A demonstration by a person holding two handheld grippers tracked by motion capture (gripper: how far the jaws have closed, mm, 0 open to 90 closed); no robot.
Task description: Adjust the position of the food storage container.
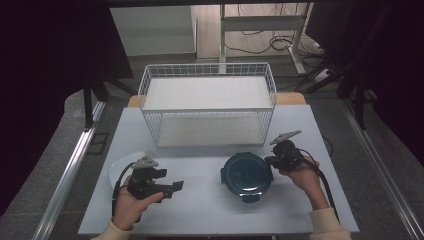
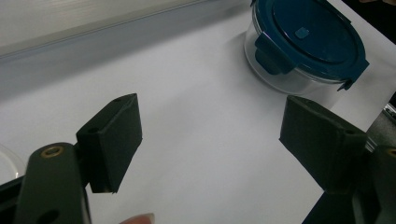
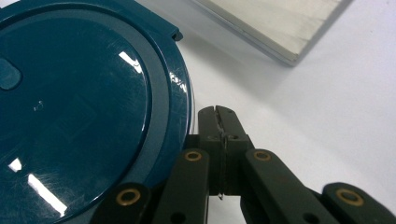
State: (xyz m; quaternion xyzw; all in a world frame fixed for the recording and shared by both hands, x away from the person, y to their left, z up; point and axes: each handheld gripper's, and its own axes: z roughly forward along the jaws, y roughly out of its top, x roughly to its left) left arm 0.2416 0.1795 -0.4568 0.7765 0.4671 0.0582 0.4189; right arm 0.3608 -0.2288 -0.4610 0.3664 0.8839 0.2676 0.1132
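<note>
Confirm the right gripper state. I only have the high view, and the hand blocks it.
Observer: The right gripper is shut, with nothing between the jaws.
Operator: Where are its tips?
Observer: Right beside the rim of the lid; I can't tell if they touch.
Operator: And the left?
Observer: The left gripper is open and empty, with the container ahead of it.
</note>
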